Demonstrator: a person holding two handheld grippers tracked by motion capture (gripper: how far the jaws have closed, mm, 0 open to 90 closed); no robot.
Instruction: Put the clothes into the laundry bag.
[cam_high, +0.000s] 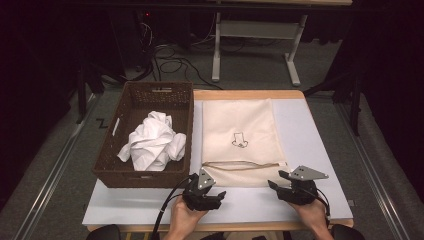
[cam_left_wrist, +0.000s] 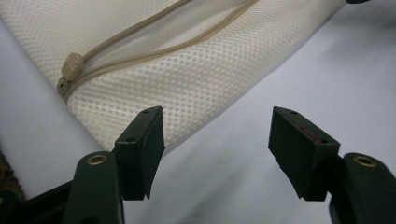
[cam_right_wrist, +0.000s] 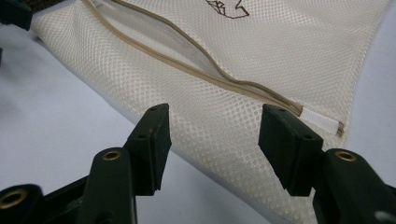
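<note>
The left gripper (cam_left_wrist: 217, 140) and the right gripper (cam_right_wrist: 212, 140) hang with jaws apart and empty just short of the near hem of the mesh laundry bag (cam_high: 240, 135). Judging by this, the work has barely begun: the bag lies flat, its zipper (cam_right_wrist: 187, 60) partly open, and the crumpled white garment (cam_high: 152, 141) waits in the wicker basket (cam_high: 112, 172), well left of both jaws.

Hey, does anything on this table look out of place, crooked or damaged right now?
Nothing looks damaged or spilled. The cream mesh zip bag lies flat on the pale mat, its zipper partly open and gaping. The crumpled white cloth sits bunched inside the brown woven basket. Both grippers are open at the bag's near edge.
</note>
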